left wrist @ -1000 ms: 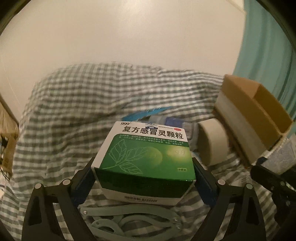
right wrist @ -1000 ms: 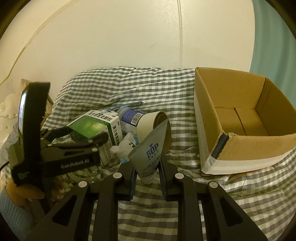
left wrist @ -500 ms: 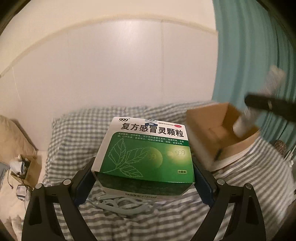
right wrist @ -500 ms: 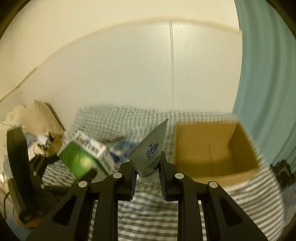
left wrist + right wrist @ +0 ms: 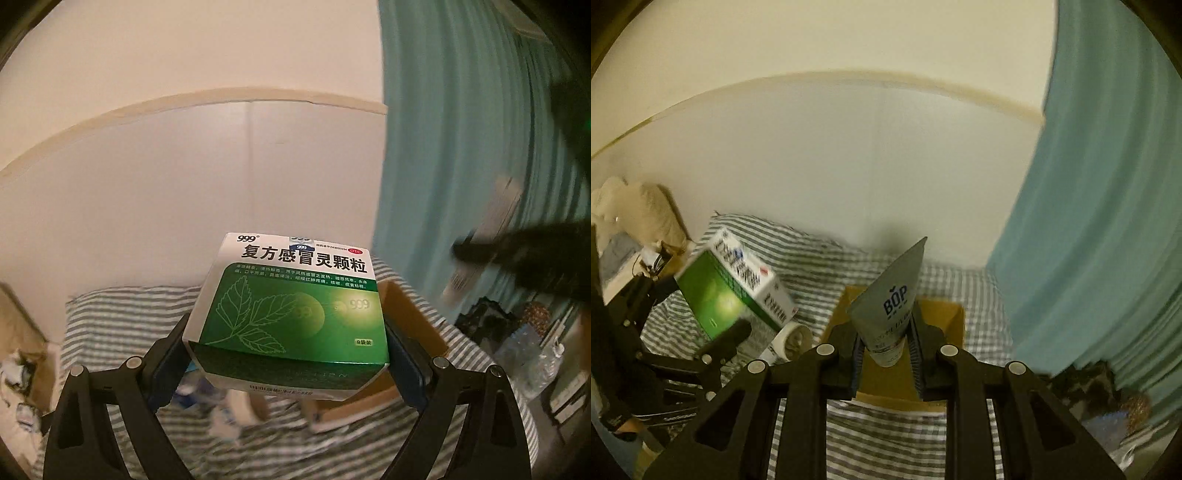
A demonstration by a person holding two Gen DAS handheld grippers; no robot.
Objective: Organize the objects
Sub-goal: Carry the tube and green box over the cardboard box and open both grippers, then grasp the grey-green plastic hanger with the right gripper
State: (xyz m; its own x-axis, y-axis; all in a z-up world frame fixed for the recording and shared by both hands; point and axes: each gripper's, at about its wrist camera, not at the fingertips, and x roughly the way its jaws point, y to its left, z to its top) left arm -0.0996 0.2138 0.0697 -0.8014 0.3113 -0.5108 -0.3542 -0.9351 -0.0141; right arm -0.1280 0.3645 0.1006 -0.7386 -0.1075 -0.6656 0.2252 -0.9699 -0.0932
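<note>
My left gripper (image 5: 286, 354) is shut on a green and white medicine box (image 5: 291, 314) and holds it high above the bed. The box also shows in the right wrist view (image 5: 735, 295). My right gripper (image 5: 886, 350) is shut on a grey tube (image 5: 894, 306) marked BOP, held upright over the open cardboard box (image 5: 945, 317). The cardboard box shows behind the medicine box in the left wrist view (image 5: 410, 325). The tube appears blurred at the right of the left wrist view (image 5: 480, 243).
A grey checked bedsheet (image 5: 820, 258) covers the bed. A roll of tape (image 5: 794, 339) and other small items (image 5: 221, 410) lie on it left of the cardboard box. A teal curtain (image 5: 1100, 221) hangs at the right. Clutter (image 5: 517, 332) sits on the floor beyond.
Both grippers have risen well above the bed with their objects. The right gripper has moved over the cardboard box. The left gripper has swung toward the box.
</note>
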